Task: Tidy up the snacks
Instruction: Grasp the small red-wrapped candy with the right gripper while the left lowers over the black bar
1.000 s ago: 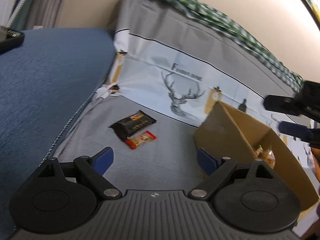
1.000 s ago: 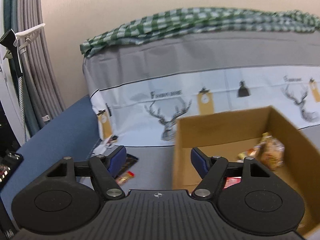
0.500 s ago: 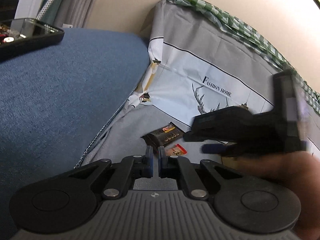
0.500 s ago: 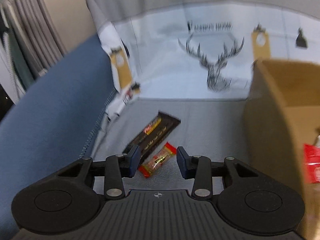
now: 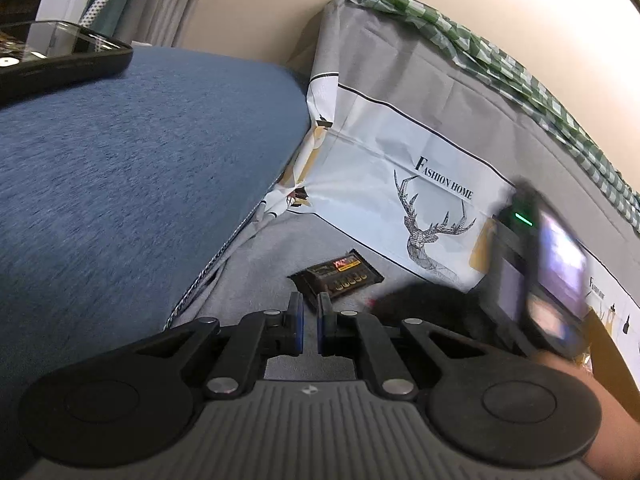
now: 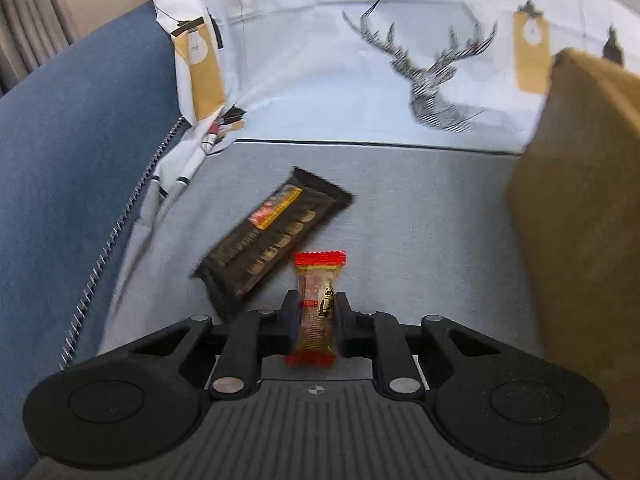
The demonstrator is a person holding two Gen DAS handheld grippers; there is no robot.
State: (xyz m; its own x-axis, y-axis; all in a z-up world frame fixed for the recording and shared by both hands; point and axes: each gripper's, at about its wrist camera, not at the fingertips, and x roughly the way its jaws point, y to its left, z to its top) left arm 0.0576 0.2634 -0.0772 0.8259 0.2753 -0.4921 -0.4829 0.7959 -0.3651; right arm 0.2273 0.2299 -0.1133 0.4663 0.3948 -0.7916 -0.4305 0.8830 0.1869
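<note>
My right gripper [image 6: 318, 308] is shut on a small red-ended snack bar [image 6: 318, 292], which stands between its jaws just above the grey seat cover. A dark chocolate bar wrapper [image 6: 272, 240] lies on the cover just left of it; it also shows in the left wrist view [image 5: 340, 276]. A cardboard box [image 6: 580, 200] stands at the right. My left gripper [image 5: 309, 312] is shut with nothing between its jaws, close to the near end of the dark wrapper. The right gripper's body [image 5: 532, 272] shows blurred at the right of the left wrist view.
A blue sofa arm [image 5: 120, 180] rises at the left with a black phone [image 5: 52, 56] on it. A deer-print cover [image 6: 400, 60] drapes the backrest behind the snacks. A green checked cloth [image 5: 500, 60] lies along the top.
My right gripper came down from over the box to the small red snack and shut on it. My left gripper went from open to shut and stays near the dark wrapper.
</note>
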